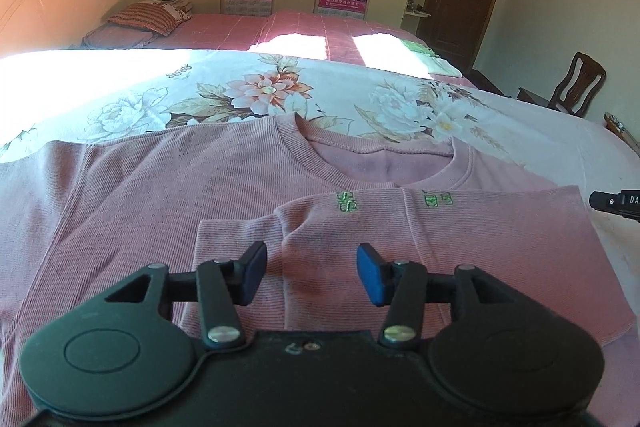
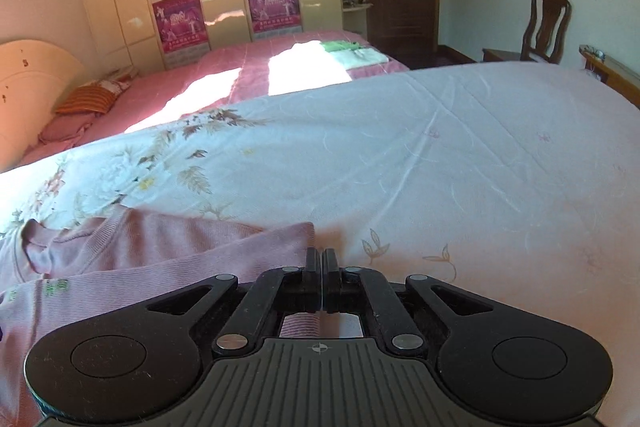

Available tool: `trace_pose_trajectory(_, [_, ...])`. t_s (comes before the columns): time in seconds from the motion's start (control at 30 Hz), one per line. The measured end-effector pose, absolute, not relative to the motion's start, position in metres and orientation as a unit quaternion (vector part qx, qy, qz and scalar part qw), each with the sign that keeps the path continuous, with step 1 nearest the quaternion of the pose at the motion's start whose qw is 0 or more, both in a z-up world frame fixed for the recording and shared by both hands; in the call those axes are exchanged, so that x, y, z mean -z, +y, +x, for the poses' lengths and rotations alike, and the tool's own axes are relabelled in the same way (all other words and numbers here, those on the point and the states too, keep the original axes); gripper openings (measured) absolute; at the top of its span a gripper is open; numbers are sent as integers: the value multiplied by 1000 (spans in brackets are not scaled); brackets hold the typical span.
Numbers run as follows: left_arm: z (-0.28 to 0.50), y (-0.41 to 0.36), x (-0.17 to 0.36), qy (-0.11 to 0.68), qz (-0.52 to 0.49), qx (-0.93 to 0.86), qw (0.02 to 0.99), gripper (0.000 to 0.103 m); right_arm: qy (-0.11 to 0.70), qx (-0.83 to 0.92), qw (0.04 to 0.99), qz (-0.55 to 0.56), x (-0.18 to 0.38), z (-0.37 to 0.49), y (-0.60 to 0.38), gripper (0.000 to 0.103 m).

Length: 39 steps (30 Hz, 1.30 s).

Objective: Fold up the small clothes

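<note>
Pink top (image 1: 168, 195) flat on floral bed (image 1: 120, 95), sleeve folded over. My left gripper (image 1: 312, 273) above it, fingers apart, nothing between. Right gripper (image 2: 322, 259) at top's edge, fingers together.

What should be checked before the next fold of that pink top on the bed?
1. Pink top lies flat on the flowered sheet: ok.
2. One sleeve already folded across the chest: ok.
3. Other sleeve folded in: not ok, it is spread out at the picture's left.
4. Left gripper open, with nothing between its pads: ok.
5. Right gripper shut at the top's edge; whether it pinches cloth: cannot tell.
6. Free sheet beside the top: ok.
</note>
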State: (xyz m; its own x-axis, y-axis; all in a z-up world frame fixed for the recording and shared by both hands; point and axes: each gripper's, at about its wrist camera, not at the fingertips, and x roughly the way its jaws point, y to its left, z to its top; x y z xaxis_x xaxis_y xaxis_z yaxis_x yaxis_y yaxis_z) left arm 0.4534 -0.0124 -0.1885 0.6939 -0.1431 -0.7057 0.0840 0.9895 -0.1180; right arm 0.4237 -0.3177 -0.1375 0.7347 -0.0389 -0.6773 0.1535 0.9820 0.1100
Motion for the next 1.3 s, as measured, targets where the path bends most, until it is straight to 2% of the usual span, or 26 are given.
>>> trace_pose_trajectory(0.17, [452, -18, 201, 392, -3, 67, 917, 52, 415, 27, 908, 55, 160, 426, -294, 1])
trace_pose_trajectory(0.27, [450, -19, 192, 407, 10, 64, 911, 53, 412, 31, 908, 66, 150, 416, -293, 1])
trace_pose_trajectory(0.33, [442, -9, 184, 411, -11, 57, 910, 54, 402, 14, 913, 65, 137, 404, -288, 6])
trace_pose_trajectory(0.37, [438, -4, 181, 411, -20, 50, 910, 55, 398, 8, 915, 64, 131, 397, -284, 22])
trace_pose_trajectory(0.4, [432, 3, 179, 412, -27, 42, 910, 56, 392, -1, 918, 63, 126, 390, -278, 55])
trace_pose_trajectory(0.43, [426, 10, 176, 413, -32, 33, 910, 56, 383, -12, 922, 59, 123, 381, -271, 65])
trace_pose_trajectory(0.47, [421, 18, 173, 413, -37, 23, 910, 56, 377, -21, 924, 50, 121, 373, -264, 68])
trace_pose_trajectory(0.93, [325, 191, 138, 397, -167, -128, 893, 58, 389, -170, 904, 51, 117, 328, -134, 67])
trace_pose_trajectory(1.3, [329, 315, 155, 389, -217, -168, 879, 58, 388, -193, 900, 45, 120, 332, -18, 67])
